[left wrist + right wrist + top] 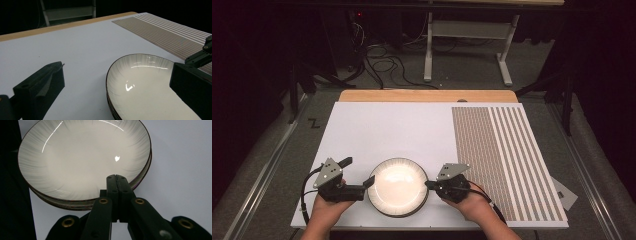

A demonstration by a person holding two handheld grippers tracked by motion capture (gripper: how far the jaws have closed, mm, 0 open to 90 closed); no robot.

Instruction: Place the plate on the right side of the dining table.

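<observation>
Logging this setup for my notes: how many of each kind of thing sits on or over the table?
Grippers: 2, left gripper and right gripper
Plate stacks: 1, stack of plates; plates in it too close to count
Striped mats: 1, striped mat
Total: 4

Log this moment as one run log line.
left gripper: open, one jaw over plate stack rim | right gripper: shut, at opposite rim | stack on white board

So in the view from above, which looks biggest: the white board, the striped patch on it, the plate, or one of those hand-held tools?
Largest to smallest in the high view:
1. white board
2. striped patch
3. plate
4. left tool and right tool, which look about alike, so I won't rank them against each other.
</observation>
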